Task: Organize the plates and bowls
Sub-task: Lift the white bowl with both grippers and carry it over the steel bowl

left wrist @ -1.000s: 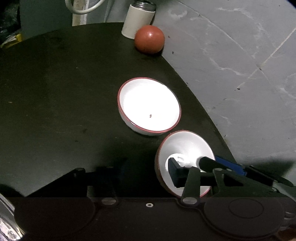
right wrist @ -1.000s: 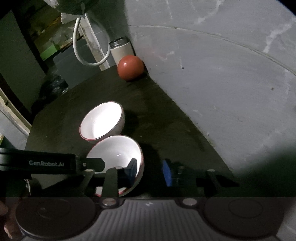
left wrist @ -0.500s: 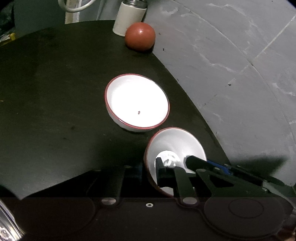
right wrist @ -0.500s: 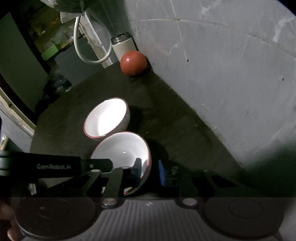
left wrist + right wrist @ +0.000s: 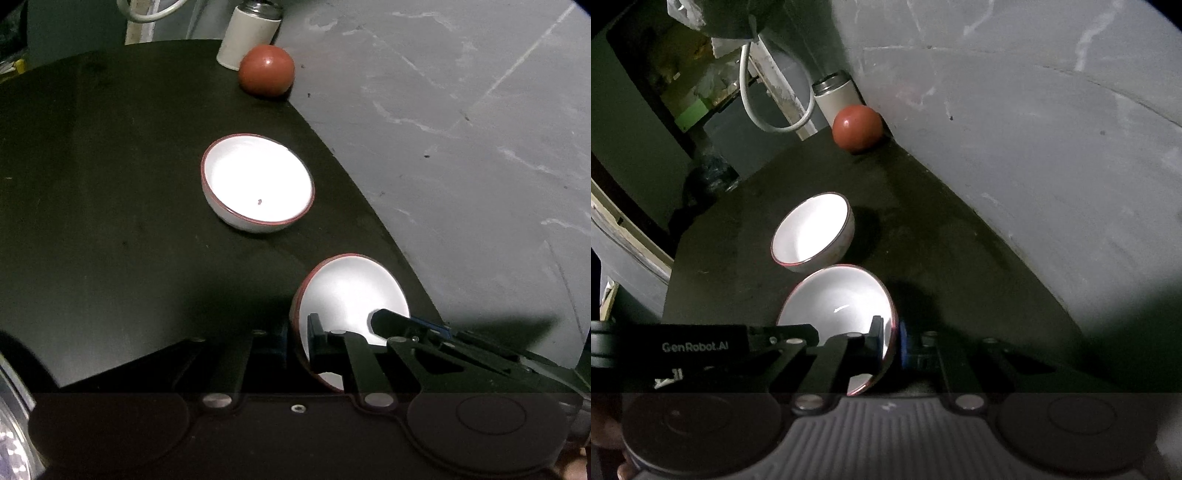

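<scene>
The left tongs (image 5: 299,343) are nearly closed, pinching the near-left rim of the tilted bowl (image 5: 354,291). The right tongs (image 5: 890,339) are clamped just as narrowly on its opposite wall, one finger inside and the blue pad outside, so the red-rimmed white bowl hangs between both tools with its mouth tipped toward the left tongs. The second bowl (image 5: 258,184) sits upright on the dark table (image 5: 92,184), ahead of both tongs and a little to their left, apart from the carried one. Nesting looks like the step in hand. To do it well, level the tilted bowl first, centre it over the second bowl's mouth, then lower it straight down. Open both tongs only once it seats, as glazed ceramic probably slips in thin rim grips. The red ball (image 5: 266,70) far ahead is no obstacle.
</scene>
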`<move>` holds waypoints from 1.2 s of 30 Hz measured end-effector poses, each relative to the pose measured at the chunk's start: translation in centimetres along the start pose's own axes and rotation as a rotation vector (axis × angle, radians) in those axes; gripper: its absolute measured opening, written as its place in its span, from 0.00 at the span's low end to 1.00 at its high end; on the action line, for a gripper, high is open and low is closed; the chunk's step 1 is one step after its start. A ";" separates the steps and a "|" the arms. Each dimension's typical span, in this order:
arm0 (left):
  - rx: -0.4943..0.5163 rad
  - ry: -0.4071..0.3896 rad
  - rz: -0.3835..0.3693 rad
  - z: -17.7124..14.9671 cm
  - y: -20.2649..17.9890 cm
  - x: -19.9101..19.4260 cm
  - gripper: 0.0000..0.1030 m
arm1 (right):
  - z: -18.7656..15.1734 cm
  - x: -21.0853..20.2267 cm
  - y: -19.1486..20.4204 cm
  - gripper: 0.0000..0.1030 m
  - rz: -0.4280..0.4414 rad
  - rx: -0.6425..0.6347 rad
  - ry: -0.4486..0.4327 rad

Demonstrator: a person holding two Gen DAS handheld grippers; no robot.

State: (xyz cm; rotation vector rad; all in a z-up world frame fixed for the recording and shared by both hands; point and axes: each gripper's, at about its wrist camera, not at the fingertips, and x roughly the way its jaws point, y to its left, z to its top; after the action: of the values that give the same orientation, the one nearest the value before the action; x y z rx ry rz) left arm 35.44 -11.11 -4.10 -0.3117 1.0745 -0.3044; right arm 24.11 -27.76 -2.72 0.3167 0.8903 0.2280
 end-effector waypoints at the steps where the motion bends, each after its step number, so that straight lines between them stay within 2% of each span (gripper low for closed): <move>1: 0.002 0.000 -0.004 -0.2 -0.1 -0.3 0.10 | -0.2 -0.3 0.0 0.09 0.001 0.003 -0.002; 12: -0.013 -0.035 -0.075 -3.1 -0.1 -5.3 0.09 | -1.9 -5.8 1.1 0.10 0.054 0.010 -0.051; 18: -0.028 -0.053 -0.071 -4.6 0.9 -8.2 0.09 | -3.0 -7.8 2.7 0.10 0.093 -0.016 -0.053; 25: -0.056 -0.040 -0.052 -6.8 2.7 -10.8 0.09 | -5.1 -8.3 4.5 0.11 0.138 -0.041 0.014; 30: -0.086 -0.008 -0.040 -8.7 3.9 -11.4 0.09 | -6.5 -8.2 5.4 0.11 0.163 -0.067 0.069; 36: -0.093 0.003 -0.032 -9.9 4.4 -11.8 0.09 | -6.9 -8.2 6.0 0.11 0.176 -0.086 0.095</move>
State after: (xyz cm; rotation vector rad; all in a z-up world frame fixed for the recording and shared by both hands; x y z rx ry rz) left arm 21.73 -3.45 -0.66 -0.4120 1.0896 -0.2842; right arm 13.29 -23.62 1.35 0.3065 0.9439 0.4454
